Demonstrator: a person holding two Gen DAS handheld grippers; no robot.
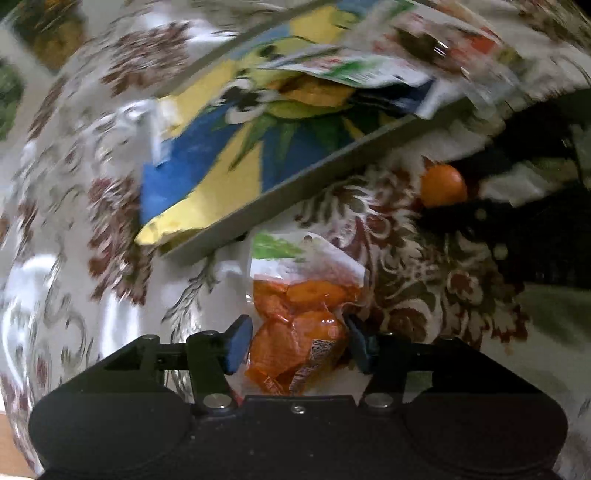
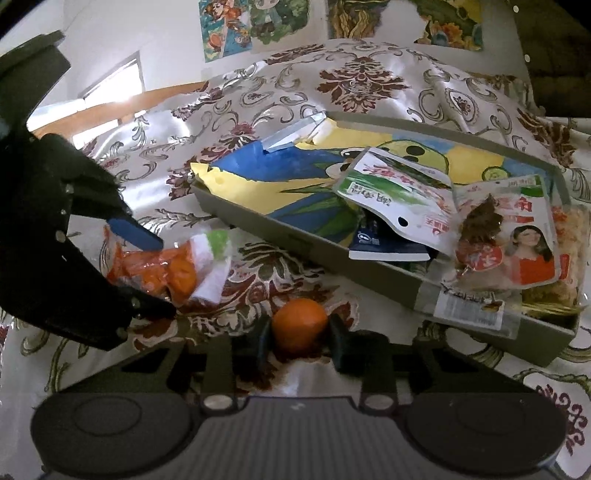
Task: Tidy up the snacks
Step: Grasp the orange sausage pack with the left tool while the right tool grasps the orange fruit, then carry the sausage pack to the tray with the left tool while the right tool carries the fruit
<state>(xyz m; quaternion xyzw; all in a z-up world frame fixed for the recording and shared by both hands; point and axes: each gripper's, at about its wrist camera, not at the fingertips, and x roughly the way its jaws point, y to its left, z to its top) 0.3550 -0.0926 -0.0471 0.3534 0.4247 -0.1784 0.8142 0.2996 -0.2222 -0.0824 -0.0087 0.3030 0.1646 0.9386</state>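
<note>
My left gripper is shut on an orange snack packet with a white and green top, held just above the patterned cloth. The same packet shows at the left of the right wrist view, between the left gripper's blue fingers. My right gripper is shut on a small orange fruit, which also shows at the right of the left wrist view. A grey tray with a blue and yellow picture lining holds several snack packets.
A floral cloth covers the table. Posters hang on the back wall. A dark coat is at the far right. The tray lies just beyond the left gripper.
</note>
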